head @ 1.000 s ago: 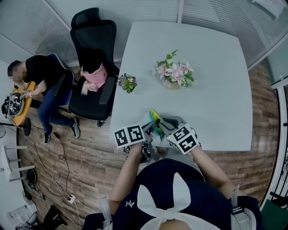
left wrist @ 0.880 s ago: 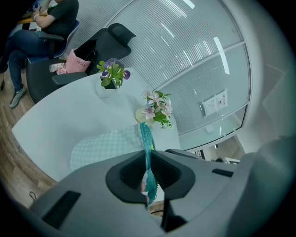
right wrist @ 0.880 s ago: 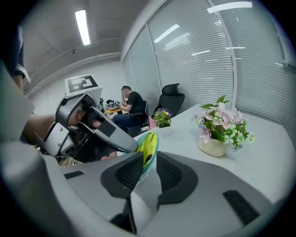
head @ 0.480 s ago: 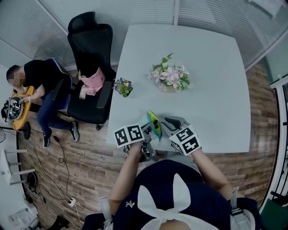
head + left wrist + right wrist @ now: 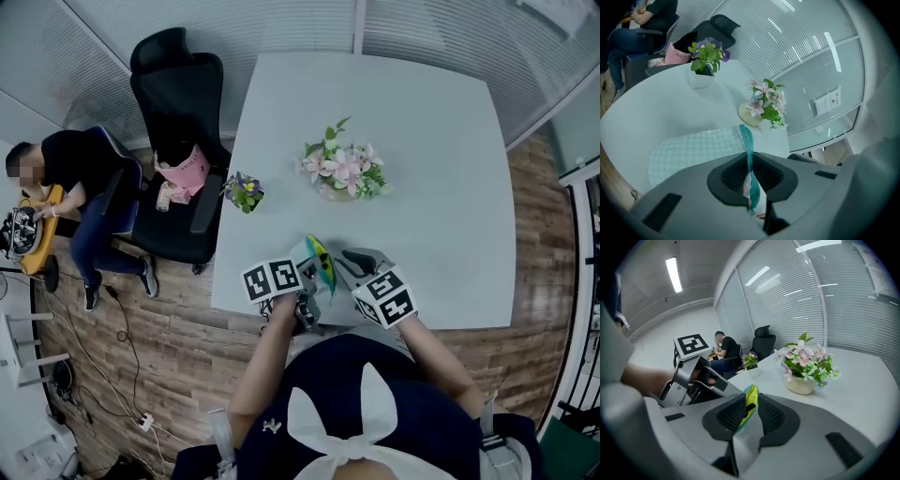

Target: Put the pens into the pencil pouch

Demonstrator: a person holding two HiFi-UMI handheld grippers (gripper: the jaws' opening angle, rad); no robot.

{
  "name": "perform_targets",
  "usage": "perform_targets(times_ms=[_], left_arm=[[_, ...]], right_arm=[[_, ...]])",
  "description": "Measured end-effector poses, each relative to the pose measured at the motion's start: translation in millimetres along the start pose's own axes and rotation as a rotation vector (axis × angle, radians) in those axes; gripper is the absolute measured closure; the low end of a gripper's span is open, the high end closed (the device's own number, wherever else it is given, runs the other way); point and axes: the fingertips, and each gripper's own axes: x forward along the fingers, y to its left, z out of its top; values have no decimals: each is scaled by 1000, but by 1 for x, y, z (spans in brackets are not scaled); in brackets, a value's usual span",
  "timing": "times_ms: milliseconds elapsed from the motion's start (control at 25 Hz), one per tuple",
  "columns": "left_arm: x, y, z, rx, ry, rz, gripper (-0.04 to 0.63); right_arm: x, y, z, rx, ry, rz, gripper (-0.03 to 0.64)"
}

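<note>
A mint checked pencil pouch (image 5: pixel 322 261) with a teal zip edge and a yellow-green lining is held up over the near edge of the white table (image 5: pixel 441 187). My left gripper (image 5: pixel 307 272) is shut on the zip edge; in its own view the pouch (image 5: pixel 693 150) trails onto the table and the teal edge runs into the left gripper (image 5: pixel 750 185). My right gripper (image 5: pixel 339 265) pinches the opposite lip. In the right gripper view the pouch (image 5: pixel 750 401) stands between the pads of the right gripper (image 5: pixel 749 412), whose jaws have just been closing on it. No pen shows plainly.
A vase of pink flowers (image 5: pixel 339 171) stands mid-table, and a small potted plant (image 5: pixel 244 190) sits at the left edge. A black office chair (image 5: pixel 178 178) with a pink bag (image 5: pixel 185 174) is beside the table. A seated person (image 5: pixel 66 178) is further left. Blinds line the glass walls.
Both grippers have shifted slightly to the right along the table's near edge with the pouch between them, and the left one has sunk a little. The head camera has also moved.
</note>
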Motion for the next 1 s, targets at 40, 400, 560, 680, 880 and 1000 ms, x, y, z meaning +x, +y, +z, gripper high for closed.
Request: perform_targets(times_ms=[40,400,560,680,880,1000], left_arm=[[5,1,0,-4,3,3,546],[54,22,-12,-41,66,76,546],[71,33,-20,-50,98,113,546],[80,39,-25,-47,113,134,546],[88,48,-35,-32,135,167,545],[90,51,-37,-8,132,168,546]], right_arm=[[0,-3,-1,3,4,1,531],[7,-23,-9,20,46,36,532],[11,-29,-15,26,66,52,534],[14,-32,-18,26,77,62,534],[15,-34,-19,22,79,75,535],[14,-32,-21,21,78,82,535]])
